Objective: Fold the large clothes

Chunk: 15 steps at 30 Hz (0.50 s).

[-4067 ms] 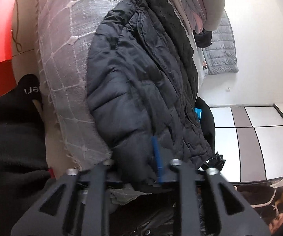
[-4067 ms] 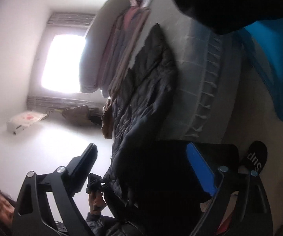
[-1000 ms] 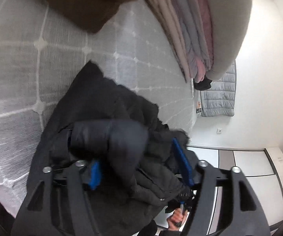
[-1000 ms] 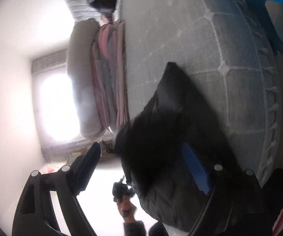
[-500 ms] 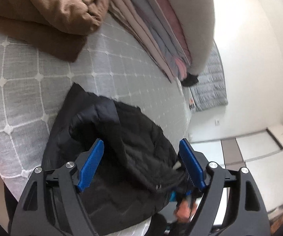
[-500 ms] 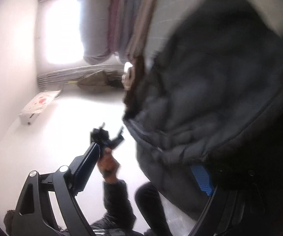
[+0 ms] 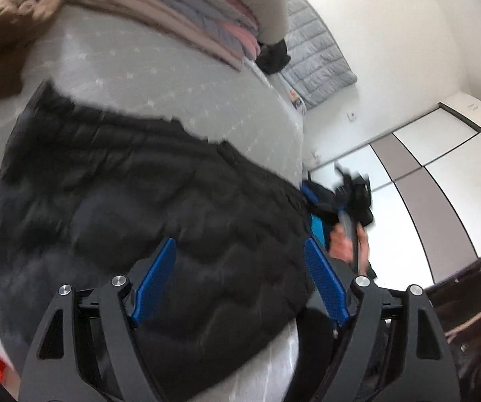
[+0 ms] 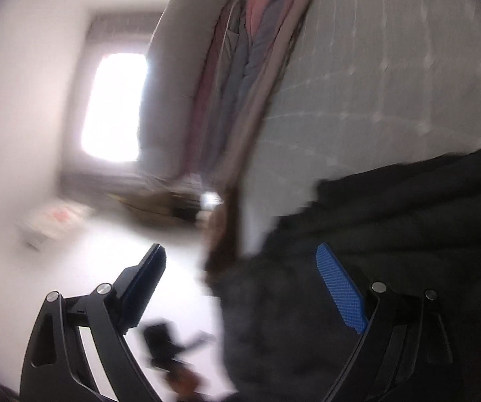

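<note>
A black quilted jacket (image 7: 146, 201) lies spread on the grey-white checked bed cover (image 7: 173, 77). My left gripper (image 7: 238, 268) hovers over its near part, blue pads wide apart and open, nothing pinched between them. To the right, at the jacket's edge, a hand holds my right gripper (image 7: 350, 187), blurred. The right wrist view is smeared. There my right gripper (image 8: 240, 261) stands open, with the jacket (image 8: 407, 234) behind its right finger and no cloth between the pads. The left gripper (image 8: 170, 345) shows as a dark blur at the bottom.
A brown garment (image 7: 2, 33) lies at the bed's far left. A stack of folded clothes (image 7: 190, 6) runs along the back, with a grey quilted piece (image 7: 317, 63) against the wall. Wardrobe doors (image 7: 441, 194) stand on the right. A bright window (image 8: 113, 107) lights the room.
The left gripper let go of the bunched fold that it had between its pads, then drew back and rolled. The jacket now lies flatter and wider. The right gripper swung off to the jacket's side.
</note>
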Tool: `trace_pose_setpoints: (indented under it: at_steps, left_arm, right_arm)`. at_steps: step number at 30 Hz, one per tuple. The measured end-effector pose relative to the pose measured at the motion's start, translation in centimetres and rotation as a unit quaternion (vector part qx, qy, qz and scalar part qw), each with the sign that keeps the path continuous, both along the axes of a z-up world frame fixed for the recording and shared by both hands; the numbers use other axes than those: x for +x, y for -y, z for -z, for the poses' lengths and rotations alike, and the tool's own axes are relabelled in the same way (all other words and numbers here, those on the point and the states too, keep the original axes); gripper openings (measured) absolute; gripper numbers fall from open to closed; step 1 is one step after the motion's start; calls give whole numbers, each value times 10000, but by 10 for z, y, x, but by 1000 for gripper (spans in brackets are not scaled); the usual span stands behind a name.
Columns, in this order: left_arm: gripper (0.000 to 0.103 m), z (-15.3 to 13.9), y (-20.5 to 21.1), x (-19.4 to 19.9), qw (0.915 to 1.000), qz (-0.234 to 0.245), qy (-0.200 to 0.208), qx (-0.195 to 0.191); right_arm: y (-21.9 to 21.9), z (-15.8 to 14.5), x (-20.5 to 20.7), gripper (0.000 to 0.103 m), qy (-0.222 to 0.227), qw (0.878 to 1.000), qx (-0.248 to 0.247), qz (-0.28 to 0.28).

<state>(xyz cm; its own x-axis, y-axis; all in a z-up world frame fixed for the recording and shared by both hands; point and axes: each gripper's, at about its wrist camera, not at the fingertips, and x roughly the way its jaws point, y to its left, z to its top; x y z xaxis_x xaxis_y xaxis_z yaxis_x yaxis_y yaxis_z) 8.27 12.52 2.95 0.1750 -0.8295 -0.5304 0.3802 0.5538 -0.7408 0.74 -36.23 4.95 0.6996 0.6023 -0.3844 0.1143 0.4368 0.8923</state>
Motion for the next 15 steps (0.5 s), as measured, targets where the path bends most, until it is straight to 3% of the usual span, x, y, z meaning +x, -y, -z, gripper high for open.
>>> trace_pose_setpoints:
  at_steps: [2, 4, 7, 9, 10, 12, 15]
  left_arm:
    - [75, -4, 9, 12, 9993, -214, 287, 143]
    - [75, -4, 17, 24, 9983, -302, 461, 198]
    - [75, 13, 32, 46, 9952, -497, 448, 717]
    - [75, 45, 41, 62, 9885, -582, 234, 1373]
    - [75, 56, 43, 66, 9880, -582, 130, 1424]
    - [75, 68, 46, 68, 9884, -567, 95, 1407]
    - [75, 67, 47, 66, 9866, -559, 261, 1509]
  right_arm:
    - [1, -10, -11, 88, -89, 9950, -975, 194]
    - [4, -3, -11, 88, -334, 9891, -1416, 236]
    - [10, 30, 3, 88, -939, 9849, -1452, 9]
    - [8, 55, 15, 88, -1207, 9805, -1513, -333]
    - [4, 58, 20, 88, -1257, 9784, -1592, -409]
    - [4, 47, 20, 88, -1190, 9781, -1671, -351]
    - [0, 24, 7, 88, -723, 9815, -1756, -234]
